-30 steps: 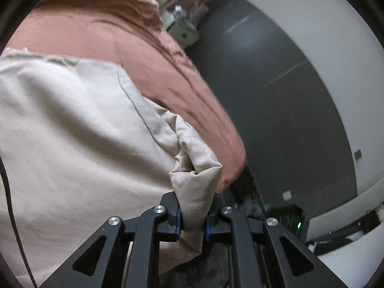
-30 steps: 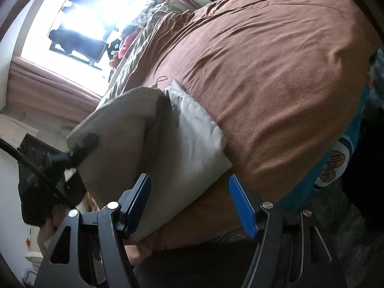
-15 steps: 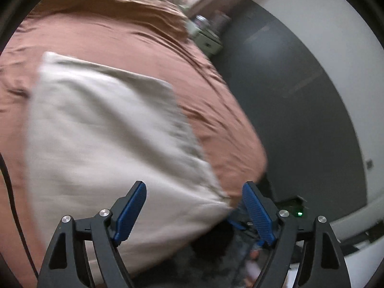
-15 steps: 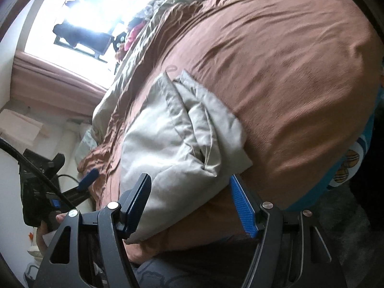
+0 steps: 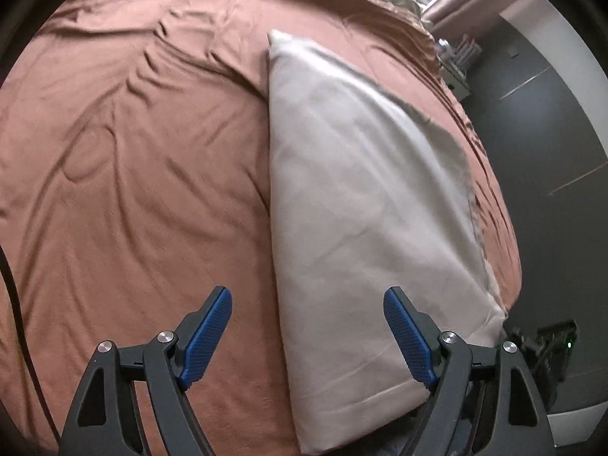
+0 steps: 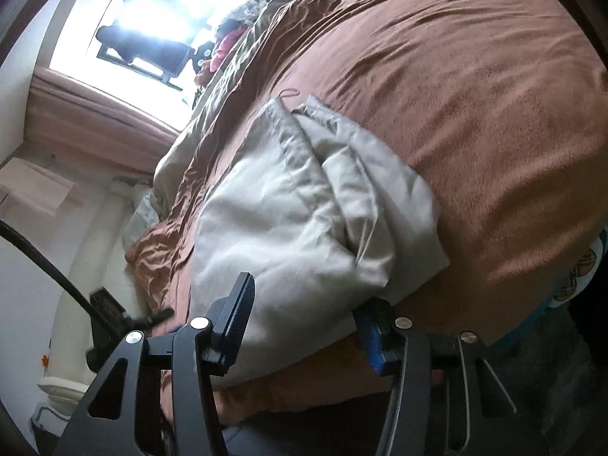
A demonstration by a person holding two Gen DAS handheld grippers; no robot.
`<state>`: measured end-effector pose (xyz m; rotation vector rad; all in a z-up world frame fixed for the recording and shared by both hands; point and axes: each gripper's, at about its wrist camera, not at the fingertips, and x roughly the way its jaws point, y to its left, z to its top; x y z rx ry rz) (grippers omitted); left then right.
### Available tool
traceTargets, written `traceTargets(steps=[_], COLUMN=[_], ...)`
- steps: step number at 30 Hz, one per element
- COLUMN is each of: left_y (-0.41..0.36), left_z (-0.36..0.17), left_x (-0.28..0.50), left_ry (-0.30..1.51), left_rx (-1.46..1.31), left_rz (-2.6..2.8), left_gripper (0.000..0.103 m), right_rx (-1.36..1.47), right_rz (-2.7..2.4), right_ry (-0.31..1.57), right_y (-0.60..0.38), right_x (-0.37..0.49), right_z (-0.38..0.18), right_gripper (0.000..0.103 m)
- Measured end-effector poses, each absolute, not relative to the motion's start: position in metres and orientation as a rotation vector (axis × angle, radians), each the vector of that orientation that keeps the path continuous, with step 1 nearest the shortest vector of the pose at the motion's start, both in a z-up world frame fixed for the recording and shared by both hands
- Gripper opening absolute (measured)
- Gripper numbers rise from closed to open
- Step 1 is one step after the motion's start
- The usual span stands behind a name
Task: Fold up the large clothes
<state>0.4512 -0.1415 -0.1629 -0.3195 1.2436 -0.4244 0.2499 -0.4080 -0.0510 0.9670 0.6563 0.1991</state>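
- Left wrist view: my left gripper [image 5: 307, 326] sits at the bottom of the frame with its jaws spread wide and nothing pinched; they have just been opening, and the cloth lies loose under them.
- The beige garment [image 5: 364, 205] lies folded flat on the brown bedspread [image 5: 133, 174], running from upper centre down to the lower right, its near edge passing beneath my right-hand blue pad [image 5: 408, 336].
- A dark wall [image 5: 551, 144] fills the right side of the frame.
- Right wrist view: my right gripper [image 6: 304, 326] is low in the frame, and its jaws have just been closing, with the near edge of the beige garment [image 6: 304, 220] between them. I cannot tell whether the pads already press on the cloth.
- Here the garment is bunched in the centre, on the brown bedspread [image 6: 475, 95].
- A bright window [image 6: 171, 7] glares in the upper left.
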Motion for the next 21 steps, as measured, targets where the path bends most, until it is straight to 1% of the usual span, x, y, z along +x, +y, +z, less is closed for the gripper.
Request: traceTargets(steps=[1, 2, 3, 4, 5, 6, 7, 11, 14, 17, 21], left_y=[-0.145, -0.149, -0.152, -0.156, -0.159, -0.162, -0.166, -0.181, -0.194, -0.2, -0.193], left_z=[-0.166, -0.169, -0.172, -0.174, -0.175, -0.174, -0.173, -0.16, -0.152, -0.156, -0.162], left_x=[0.451, 0.451, 0.453, 0.454, 0.454, 0.454, 0.454, 0.453, 0.452, 0.455, 0.459], left_ry=[1.252, 1.26, 1.268, 1.274, 1.273, 1.273, 1.276, 1.261, 1.244, 1.249, 1.249], left_rx=[-0.318, -0.313, -0.308, -0.308, -0.32, -0.333, -0.34, -0.316, -0.283, -0.273, -0.304], left_rz=[-0.433, -0.434, -0.427, -0.421, -0.427, -0.438, -0.445, -0.466, -0.483, -0.47, -0.459], left_gripper=[0.083, 0.082, 0.082, 0.079, 0.074, 0.072, 0.07, 0.069, 0.069, 0.069, 0.069], right_rx=[0.969, 0.971, 0.97, 0.963, 0.96, 0.961, 0.958, 0.93, 0.961, 0.986, 0.974], right_rz=[0.186, 0.182, 0.175, 0.17, 0.177, 0.174, 0.178, 0.143, 0.117, 0.157, 0.197], right_ry=[0.655, 0.652, 0.652, 0.658, 0.656, 0.648, 0.64, 0.584, 0.596, 0.634, 0.625], right_y=[-0.412, -0.413, -0.415, -0.415, -0.417, -0.421, -0.419, -0.422, -0.43, -0.429, -0.437], right_x=[0.253, 0.255, 0.258, 0.262, 0.265, 0.267, 0.266, 0.253, 0.246, 0.243, 0.238], right_z=[-0.053, -0.056, -0.057, -0.057, -0.058, -0.058, -0.056, -0.05, -0.065, -0.077, -0.069], right_gripper=[0.049, 0.047, 0.034, 0.02, 0.017, 0.013, 0.011, 0.008, 0.008, 0.01, 0.014])
